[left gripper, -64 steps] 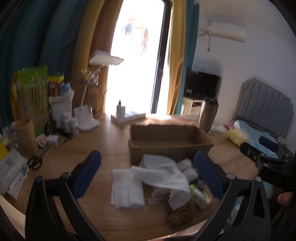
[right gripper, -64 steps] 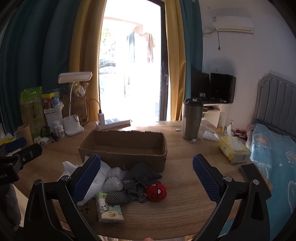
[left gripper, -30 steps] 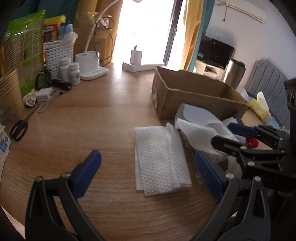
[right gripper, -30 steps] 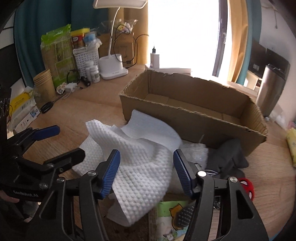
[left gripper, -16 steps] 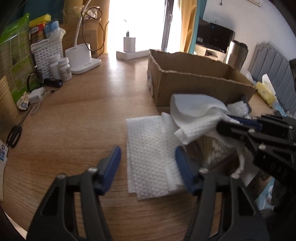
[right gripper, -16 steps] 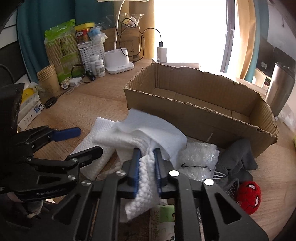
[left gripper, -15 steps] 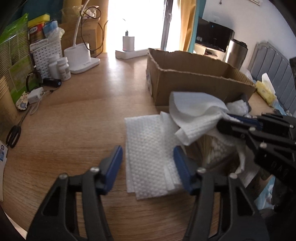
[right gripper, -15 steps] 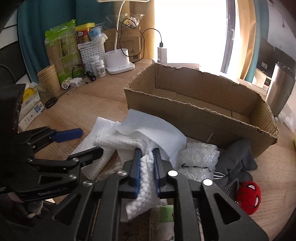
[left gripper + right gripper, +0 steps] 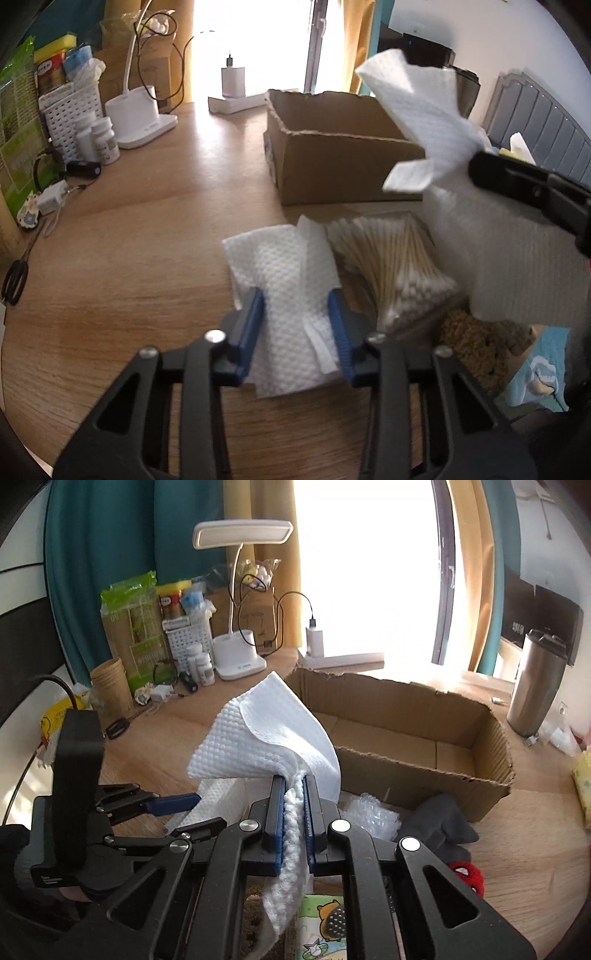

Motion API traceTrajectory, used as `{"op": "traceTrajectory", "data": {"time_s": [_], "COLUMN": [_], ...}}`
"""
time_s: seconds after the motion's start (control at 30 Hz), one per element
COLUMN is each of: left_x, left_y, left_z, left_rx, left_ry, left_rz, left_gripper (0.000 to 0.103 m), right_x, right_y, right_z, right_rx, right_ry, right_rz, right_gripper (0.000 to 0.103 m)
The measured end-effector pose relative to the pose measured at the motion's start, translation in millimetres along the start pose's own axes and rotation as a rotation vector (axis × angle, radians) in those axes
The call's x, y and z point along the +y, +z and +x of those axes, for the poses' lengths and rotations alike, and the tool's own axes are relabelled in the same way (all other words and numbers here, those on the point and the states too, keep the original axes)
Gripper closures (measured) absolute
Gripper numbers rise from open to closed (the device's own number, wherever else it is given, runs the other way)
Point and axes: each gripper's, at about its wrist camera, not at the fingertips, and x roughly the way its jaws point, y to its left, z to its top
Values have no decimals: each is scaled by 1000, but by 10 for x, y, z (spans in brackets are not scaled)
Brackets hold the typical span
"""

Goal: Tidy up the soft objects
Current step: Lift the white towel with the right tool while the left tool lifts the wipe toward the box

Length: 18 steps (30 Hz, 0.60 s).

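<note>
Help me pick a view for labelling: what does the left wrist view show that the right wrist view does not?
Only the left wrist view shows the cotton swabs and the folded wipe lying flat on the table, with the left gripper closing its jaws around that wipe. Only the right wrist view shows the steel tumbler, the red plush ball and the bubble wrap. Both show the cardboard box and the lifted wipe clamped in the right gripper.
</note>
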Motion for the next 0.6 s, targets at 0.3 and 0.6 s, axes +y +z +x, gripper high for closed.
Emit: {"op": "traceTrajectory", "data": {"time_s": [0.3,0.6], "left_x": [12,30], "left_y": [10,180], "left_z": [-71,-378], "left_rx": [3,-86], "left_ry": [-66,-78], "left_rz": [-17,-33], "left_gripper": [91,92], "right_x": [-12,-51], "right_y": [79,255], "right_z": [-188,-377], "right_rx": [-58,-128], "right_ry": [7,9], "right_rz": [5,6], "right_gripper": [93,93]}}
